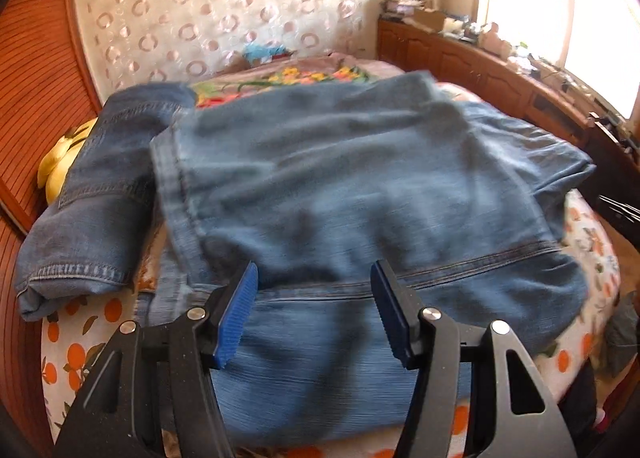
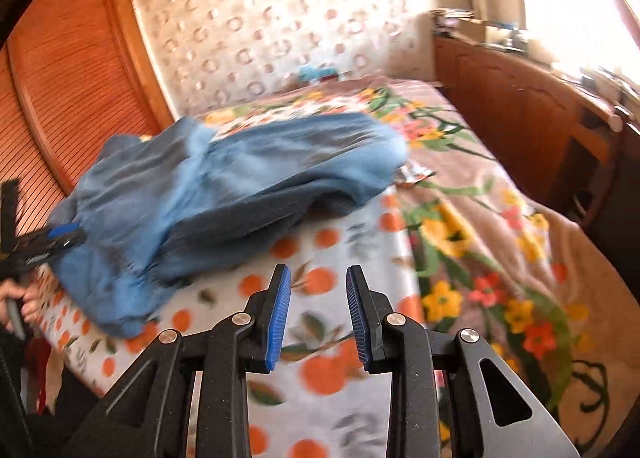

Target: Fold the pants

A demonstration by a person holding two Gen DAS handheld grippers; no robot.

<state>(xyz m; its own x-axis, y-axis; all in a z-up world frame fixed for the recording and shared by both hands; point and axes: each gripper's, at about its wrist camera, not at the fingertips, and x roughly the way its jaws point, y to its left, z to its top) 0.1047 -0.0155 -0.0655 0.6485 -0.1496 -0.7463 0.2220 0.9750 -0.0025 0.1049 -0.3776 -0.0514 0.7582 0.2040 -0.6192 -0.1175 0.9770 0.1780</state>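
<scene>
Both hand-held grippers are empty: the left hand-held gripper (image 1: 314, 290) gapes wide over the jeans' (image 1: 340, 186) near edge, the right hand-held gripper (image 2: 318, 294) stands part-open above bare bed (image 2: 332, 378). The jeans lie half-folded and rumpled across the bed beyond. Gripping one layer only would likely drag the fold askew.

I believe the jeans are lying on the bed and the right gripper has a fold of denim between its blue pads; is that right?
Not quite. In the right wrist view, the right gripper is open with nothing between its pads; only the orange-print sheet shows beneath it. The jeans do lie on the bed, off to its left.
</scene>
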